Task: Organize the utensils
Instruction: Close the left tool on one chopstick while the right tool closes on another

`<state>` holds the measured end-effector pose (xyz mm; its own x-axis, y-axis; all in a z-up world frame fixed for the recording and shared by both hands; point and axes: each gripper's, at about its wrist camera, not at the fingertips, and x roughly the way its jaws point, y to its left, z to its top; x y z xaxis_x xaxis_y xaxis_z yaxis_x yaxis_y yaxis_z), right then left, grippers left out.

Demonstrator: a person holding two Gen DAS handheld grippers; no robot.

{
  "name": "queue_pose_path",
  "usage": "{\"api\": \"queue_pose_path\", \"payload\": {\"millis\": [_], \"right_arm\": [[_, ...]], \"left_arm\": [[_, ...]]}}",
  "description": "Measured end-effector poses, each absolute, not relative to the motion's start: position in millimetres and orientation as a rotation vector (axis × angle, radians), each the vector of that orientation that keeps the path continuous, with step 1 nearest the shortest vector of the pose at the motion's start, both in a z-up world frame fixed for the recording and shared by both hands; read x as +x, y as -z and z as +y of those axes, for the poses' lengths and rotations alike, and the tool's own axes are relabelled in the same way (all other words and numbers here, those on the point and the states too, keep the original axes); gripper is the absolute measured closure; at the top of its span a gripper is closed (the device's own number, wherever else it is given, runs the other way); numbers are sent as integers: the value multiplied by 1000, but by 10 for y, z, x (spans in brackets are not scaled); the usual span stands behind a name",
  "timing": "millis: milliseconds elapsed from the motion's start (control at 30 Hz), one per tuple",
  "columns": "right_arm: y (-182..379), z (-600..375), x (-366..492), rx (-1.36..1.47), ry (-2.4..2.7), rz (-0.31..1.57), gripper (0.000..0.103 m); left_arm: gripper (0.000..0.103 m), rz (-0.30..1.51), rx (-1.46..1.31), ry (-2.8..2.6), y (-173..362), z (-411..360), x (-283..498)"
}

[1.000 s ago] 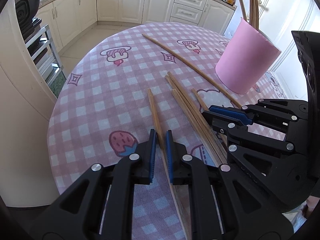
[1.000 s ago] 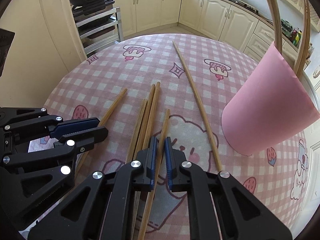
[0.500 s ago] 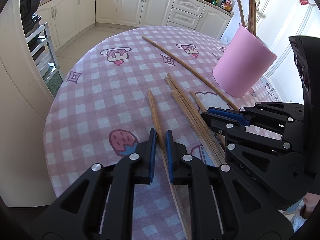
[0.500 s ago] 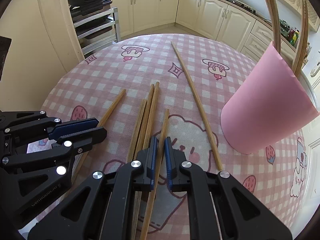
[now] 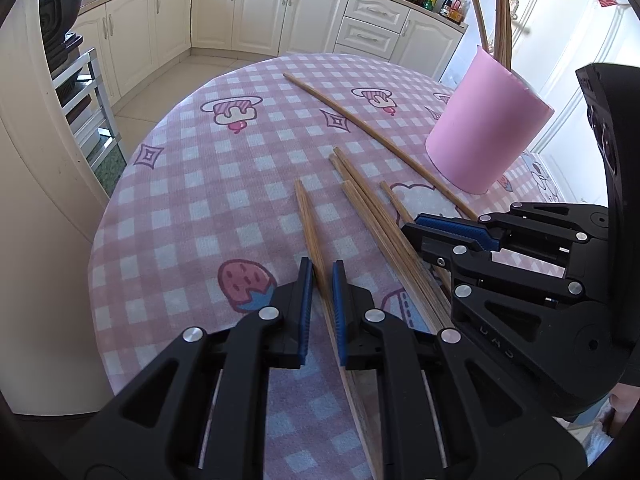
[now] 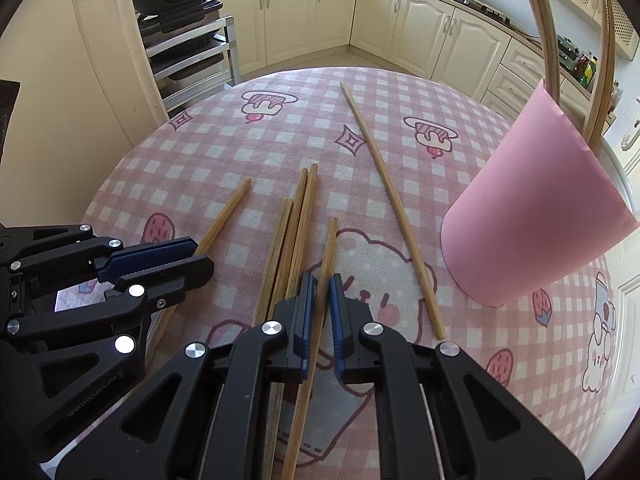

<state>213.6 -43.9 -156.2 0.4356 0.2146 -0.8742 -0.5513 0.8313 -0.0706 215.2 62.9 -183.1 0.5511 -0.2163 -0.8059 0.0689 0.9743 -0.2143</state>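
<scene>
Pink holder [image 6: 536, 216] contains two chopsticks [image 6: 542, 20] (upright); each gripper, left [image 5: 320, 280] and right [image 6: 319, 296], pinches one tabletop chopstick.

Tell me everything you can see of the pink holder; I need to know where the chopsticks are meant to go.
The pink holder is a plain, matte pink cylinder, apparently rolled paper or card, with no markings. It stands upright on the checked tablecloth at the table's right side, open at the top. Two long wooden sticks already stand in it, leaning out above the rim. One long chopstick lies on the cloth close to its base; whether they touch is unclear. Neither gripper touches it.
</scene>
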Motion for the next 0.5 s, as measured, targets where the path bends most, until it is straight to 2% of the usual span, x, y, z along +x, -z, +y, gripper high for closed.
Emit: {"api": "queue_pose_path", "payload": {"millis": [500], "right_arm": [[1560, -446, 2141, -373, -492, 1017, 95]], "left_arm": [[92, 976, -161, 169, 1830, 635, 2158]]}}
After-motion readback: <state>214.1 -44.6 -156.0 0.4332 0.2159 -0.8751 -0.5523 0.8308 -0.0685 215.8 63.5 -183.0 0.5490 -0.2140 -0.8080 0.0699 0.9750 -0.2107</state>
